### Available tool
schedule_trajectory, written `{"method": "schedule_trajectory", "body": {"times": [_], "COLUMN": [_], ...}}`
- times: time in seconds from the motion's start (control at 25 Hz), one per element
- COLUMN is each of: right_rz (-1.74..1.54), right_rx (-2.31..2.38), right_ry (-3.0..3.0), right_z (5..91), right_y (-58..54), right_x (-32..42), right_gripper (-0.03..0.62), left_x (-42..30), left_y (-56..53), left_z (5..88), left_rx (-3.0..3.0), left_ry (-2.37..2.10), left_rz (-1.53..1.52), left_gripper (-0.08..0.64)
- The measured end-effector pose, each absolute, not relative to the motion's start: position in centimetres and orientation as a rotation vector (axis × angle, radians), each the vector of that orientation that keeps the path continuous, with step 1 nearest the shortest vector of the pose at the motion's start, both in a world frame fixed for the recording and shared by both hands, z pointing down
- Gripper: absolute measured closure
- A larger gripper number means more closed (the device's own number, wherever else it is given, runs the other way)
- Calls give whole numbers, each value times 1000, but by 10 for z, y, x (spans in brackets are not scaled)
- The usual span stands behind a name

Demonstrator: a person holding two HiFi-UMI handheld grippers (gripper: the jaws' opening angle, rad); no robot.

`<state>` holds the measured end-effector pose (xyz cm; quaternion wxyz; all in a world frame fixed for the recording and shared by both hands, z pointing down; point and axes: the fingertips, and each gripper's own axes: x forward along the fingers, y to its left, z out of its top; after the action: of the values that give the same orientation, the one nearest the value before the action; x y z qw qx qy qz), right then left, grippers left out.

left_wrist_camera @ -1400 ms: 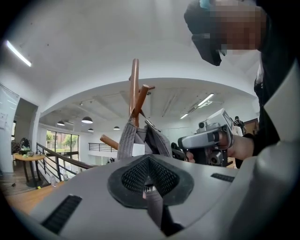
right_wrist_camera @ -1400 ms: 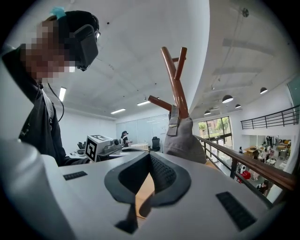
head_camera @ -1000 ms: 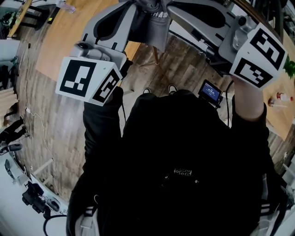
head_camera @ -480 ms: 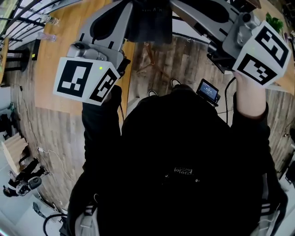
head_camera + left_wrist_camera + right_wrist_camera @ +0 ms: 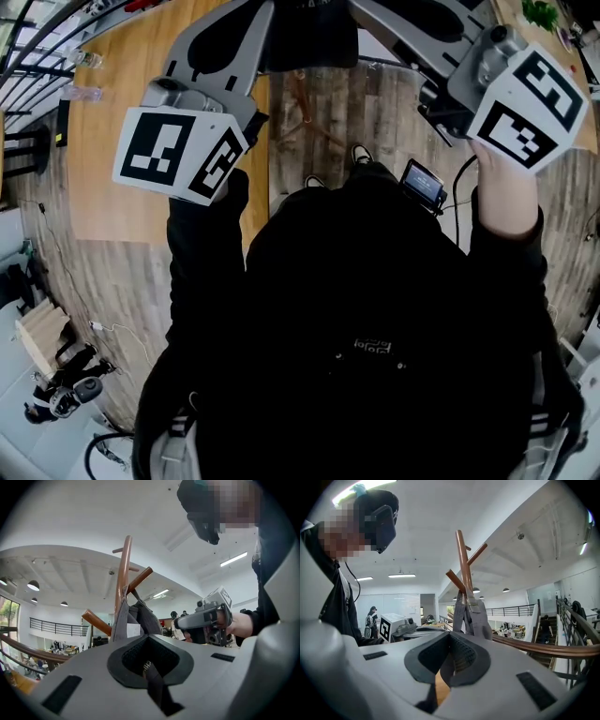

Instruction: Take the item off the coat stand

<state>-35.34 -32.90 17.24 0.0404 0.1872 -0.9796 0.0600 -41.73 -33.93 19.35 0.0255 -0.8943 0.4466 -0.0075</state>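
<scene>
Both claws are clamped shut on the grey item [image 5: 140, 618], a bag or a garment, I cannot tell which. The left claw [image 5: 149, 665] pinches a dark strap of it, and the right claw [image 5: 450, 660] grips a fold of grey strap. The item hangs on the coat stand [image 5: 123, 573], its loop caught where an upward-slanting peg [image 5: 140, 579] meets the pole; that is mid-frame in both gripper views and top centre of the head view. The step in hand looks like the lift-off. Since the peg slants up, both claws should rise together, then travel outward along it until the loop clears the tip. A straight pull down or back might tip the stand. A lower peg [image 5: 96, 623] at the left could snag the fabric. A curved wooden rail [image 5: 543, 648] at the lower right and a light wooden bench [image 5: 122, 75] at the upper left of the head view seem clear of the path
</scene>
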Motion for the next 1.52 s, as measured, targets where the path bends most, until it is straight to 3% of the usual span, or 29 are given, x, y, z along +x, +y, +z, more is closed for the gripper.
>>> {"method": "schedule_trajectory", "body": {"times": [0.48, 0.56, 1.04, 1.52], "right_rz": [128, 118, 89, 137], "right_rx": [765, 767, 801, 858], "right_ry": [-2970, -2965, -2926, -2843], "right_z": [161, 159, 162, 185], "right_y": [-337, -336, -349, -365], "right_x": [-342, -341, -355, -350], "right_gripper": [574, 569, 342, 325], "left_x": [-430, -428, -449, -423], "left_y": [-336, -334, -344, -364], "left_z": [178, 177, 191, 225], "left_rx": [-2697, -2696, -2704, -2825], "left_ry": [1336, 1324, 1428, 1378], "left_rz": [-16, -26, -29, -119], "left_gripper": [563, 516, 352, 350]}}
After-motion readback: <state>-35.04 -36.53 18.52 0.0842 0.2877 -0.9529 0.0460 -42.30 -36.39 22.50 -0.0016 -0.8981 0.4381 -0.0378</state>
